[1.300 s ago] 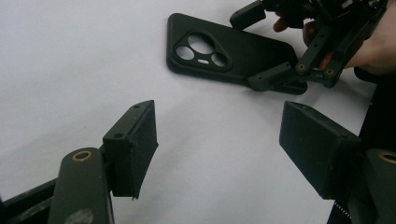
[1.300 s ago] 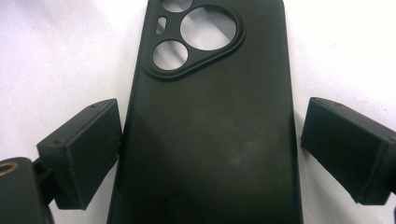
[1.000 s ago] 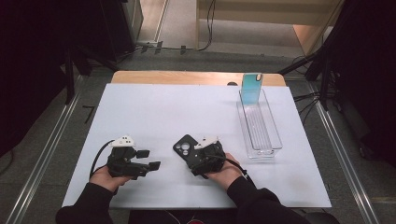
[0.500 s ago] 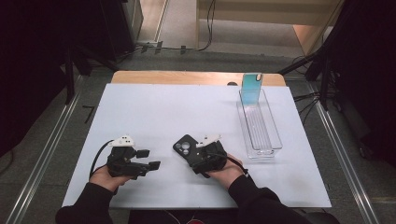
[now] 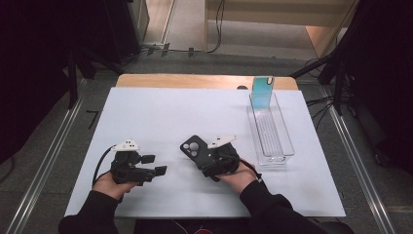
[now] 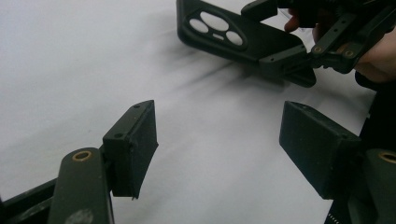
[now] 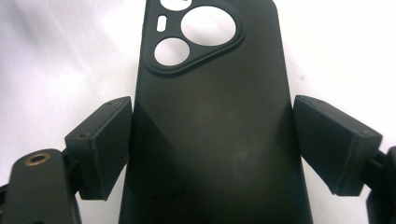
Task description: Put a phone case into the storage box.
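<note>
We are gripping the black phone case (image 7: 210,135) across its width with the right gripper (image 5: 207,157), just in front of us on the white table (image 5: 160,112), so the pick-up is looking done. Judging by the clear tray (image 5: 271,134) with a teal case (image 5: 262,92) standing at its far end, we are likely still facing the carry over and the placing. Our left gripper (image 6: 219,140) is idling wide open nearby, holding nothing. Against the earlier frame, the right jaws have been closing onto the case's edges.
</note>
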